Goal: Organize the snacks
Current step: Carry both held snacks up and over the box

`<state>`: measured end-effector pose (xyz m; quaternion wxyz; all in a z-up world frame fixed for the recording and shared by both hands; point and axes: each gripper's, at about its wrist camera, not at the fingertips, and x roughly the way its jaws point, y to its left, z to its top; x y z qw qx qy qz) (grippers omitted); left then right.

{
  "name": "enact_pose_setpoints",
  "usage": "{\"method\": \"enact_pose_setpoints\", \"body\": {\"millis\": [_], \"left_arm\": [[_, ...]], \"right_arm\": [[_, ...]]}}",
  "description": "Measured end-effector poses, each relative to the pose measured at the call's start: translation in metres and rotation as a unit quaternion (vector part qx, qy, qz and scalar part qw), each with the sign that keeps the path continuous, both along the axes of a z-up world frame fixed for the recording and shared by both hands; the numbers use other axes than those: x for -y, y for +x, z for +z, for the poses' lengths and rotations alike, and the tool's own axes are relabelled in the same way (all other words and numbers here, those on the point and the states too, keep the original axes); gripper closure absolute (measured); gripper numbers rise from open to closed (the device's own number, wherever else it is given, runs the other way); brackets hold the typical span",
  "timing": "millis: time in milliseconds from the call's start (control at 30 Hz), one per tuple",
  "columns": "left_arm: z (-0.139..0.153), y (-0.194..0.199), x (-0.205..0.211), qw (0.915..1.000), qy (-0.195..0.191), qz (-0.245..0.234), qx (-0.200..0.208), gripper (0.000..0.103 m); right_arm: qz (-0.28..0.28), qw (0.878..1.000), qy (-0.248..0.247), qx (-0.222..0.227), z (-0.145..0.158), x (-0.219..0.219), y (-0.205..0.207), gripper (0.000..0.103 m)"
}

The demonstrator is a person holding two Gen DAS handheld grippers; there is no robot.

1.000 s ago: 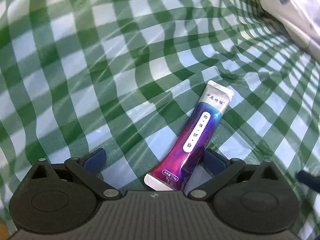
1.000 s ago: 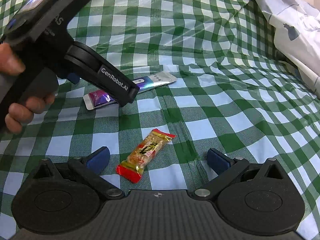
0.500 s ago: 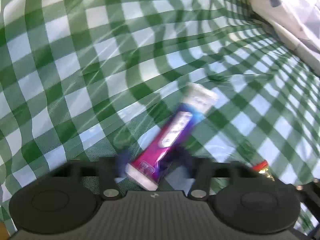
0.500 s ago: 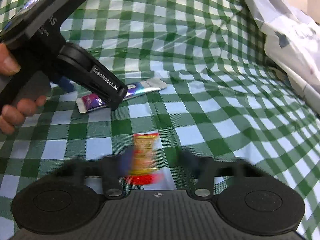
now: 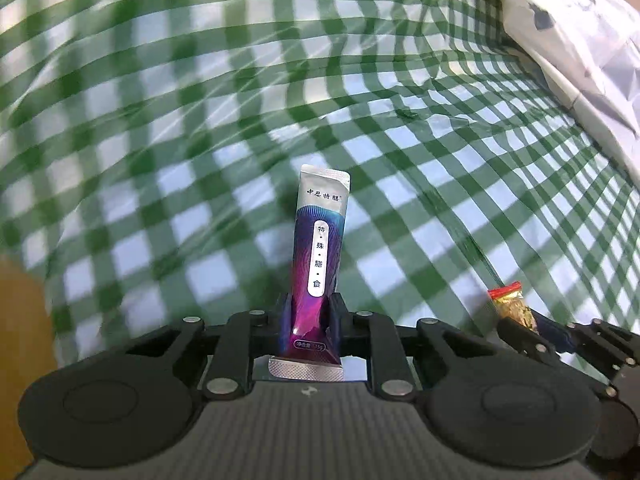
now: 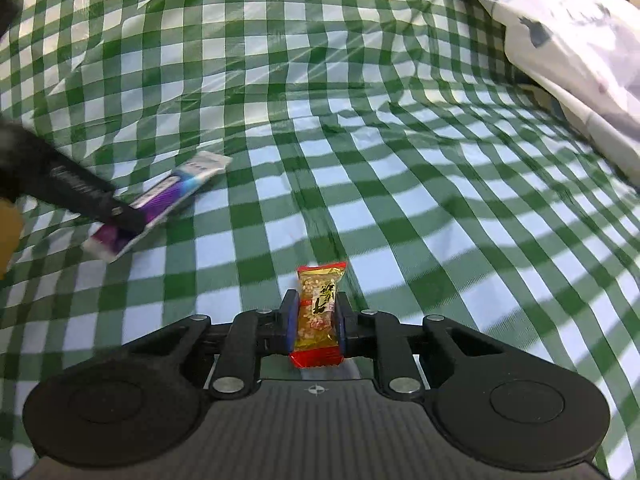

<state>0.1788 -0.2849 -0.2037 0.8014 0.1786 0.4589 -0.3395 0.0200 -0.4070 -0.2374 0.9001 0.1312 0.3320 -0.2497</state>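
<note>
Snacks: my left hand-held gripper (image 5: 310, 320) is closing on the sachet (image 5: 318, 256), my right (image 6: 316, 322) on the bar (image 6: 319, 312); pickup step; next, carry both to one spot.

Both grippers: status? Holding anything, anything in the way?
Left gripper closing on purple stick sachet. Right gripper closing on red-and-gold snack bar. Both pinched near the lower end. Checked cloth ahead bare; white bag far right.

My left jaws grip the sachet (image 5: 318, 264), my right jaws the snack bar (image 6: 319, 312) to its right, checked cloth (image 6: 400, 160) beneath, bag (image 6: 560, 40) far right
</note>
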Motion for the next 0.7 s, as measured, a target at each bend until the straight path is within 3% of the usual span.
{"method": "enact_pose_setpoints", "body": {"millis": [200, 233, 267, 333, 400, 467, 500, 600, 633, 700], "left_arm": [[-0.018, -0.033, -0.035, 0.9983, 0.027, 0.034, -0.039, 0.08], [-0.021, -0.034, -0.039, 0.998, 0.028, 0.04, -0.04, 0.076], [-0.024, -0.034, -0.041, 0.9978, 0.029, 0.044, -0.039, 0.07], [-0.026, -0.031, -0.042, 0.9975, 0.03, 0.051, -0.037, 0.034], [-0.024, -0.027, -0.04, 0.9976, 0.023, 0.062, -0.022, 0.02], [-0.026, -0.023, -0.033, 0.9979, 0.023, 0.057, -0.018, 0.019], [-0.031, -0.022, -0.029, 0.9977, 0.034, 0.054, -0.021, 0.019], [-0.047, -0.019, -0.024, 0.9959, 0.065, 0.052, -0.035, 0.044], [-0.044, -0.022, -0.024, 0.9968, 0.056, 0.051, -0.022, 0.077], [-0.036, -0.024, -0.027, 0.9969, 0.051, 0.049, -0.035, 0.083]], "right_arm": [[-0.003, 1.0, 0.009, -0.028, -0.003, -0.015, -0.017, 0.083], [-0.003, 0.999, 0.012, -0.034, -0.006, -0.017, -0.019, 0.083], [-0.007, 0.999, 0.014, -0.04, -0.009, -0.017, -0.019, 0.083], [-0.015, 0.999, 0.022, -0.047, -0.013, -0.014, -0.021, 0.083], [-0.02, 0.998, 0.027, -0.046, -0.015, -0.012, -0.021, 0.083], [-0.019, 0.998, 0.025, -0.048, -0.016, -0.012, -0.019, 0.081], [-0.016, 0.998, 0.02, -0.05, -0.017, -0.012, -0.017, 0.081], [-0.013, 0.998, 0.007, -0.053, -0.019, -0.015, -0.013, 0.08], [-0.013, 0.998, 0.007, -0.054, -0.018, -0.015, -0.012, 0.08], [-0.013, 0.998, 0.009, -0.056, -0.016, -0.015, -0.011, 0.081]]}}
